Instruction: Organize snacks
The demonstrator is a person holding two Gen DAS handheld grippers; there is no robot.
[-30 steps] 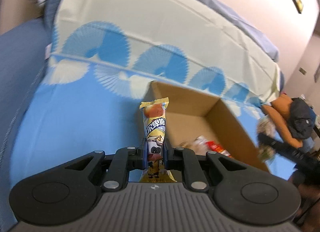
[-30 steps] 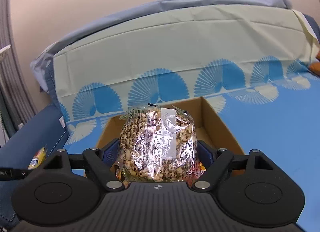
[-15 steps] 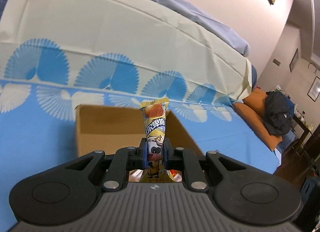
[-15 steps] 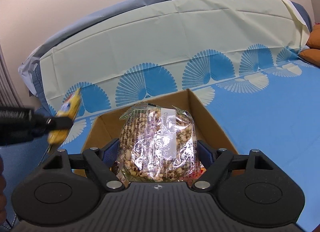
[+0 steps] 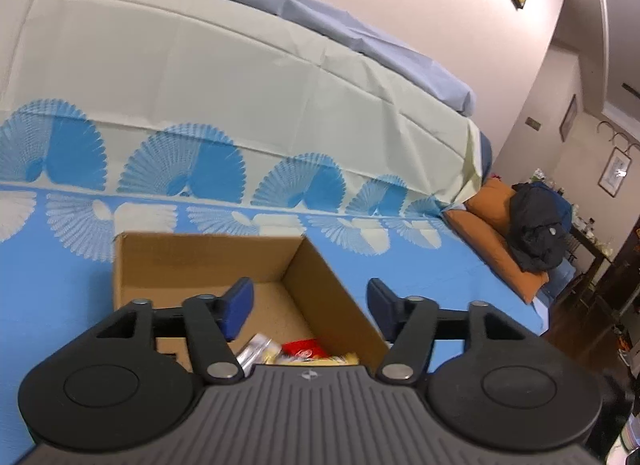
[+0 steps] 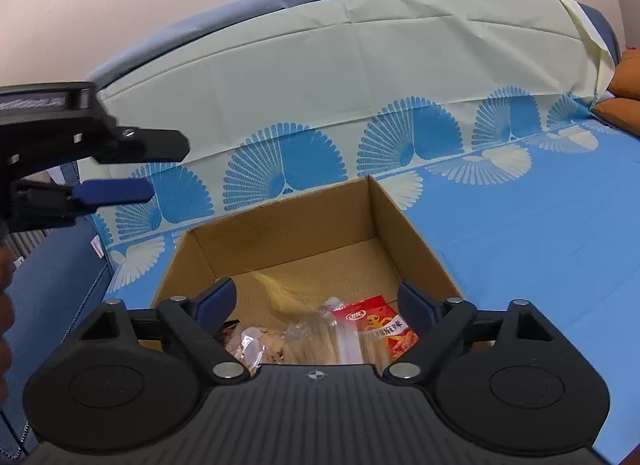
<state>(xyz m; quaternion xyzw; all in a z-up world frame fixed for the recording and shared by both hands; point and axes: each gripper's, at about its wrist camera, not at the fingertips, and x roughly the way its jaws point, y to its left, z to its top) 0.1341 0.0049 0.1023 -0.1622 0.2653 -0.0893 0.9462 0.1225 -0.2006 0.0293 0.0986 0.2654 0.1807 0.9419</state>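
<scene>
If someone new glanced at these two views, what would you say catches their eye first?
Probably the open cardboard box on the blue fan-patterned sheet, with snack packets piled at its near end, the red packet standing out most. Next, the right gripper and left gripper, both open and empty above the box.

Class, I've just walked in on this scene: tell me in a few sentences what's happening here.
A person is sorting snacks into a cardboard box on a blue patterned bedspread. Both hand-held grippers, the left hand-held gripper and the right hand-held gripper, hang open and empty over the box. Inside lie a red snack packet and clear bags.
</scene>
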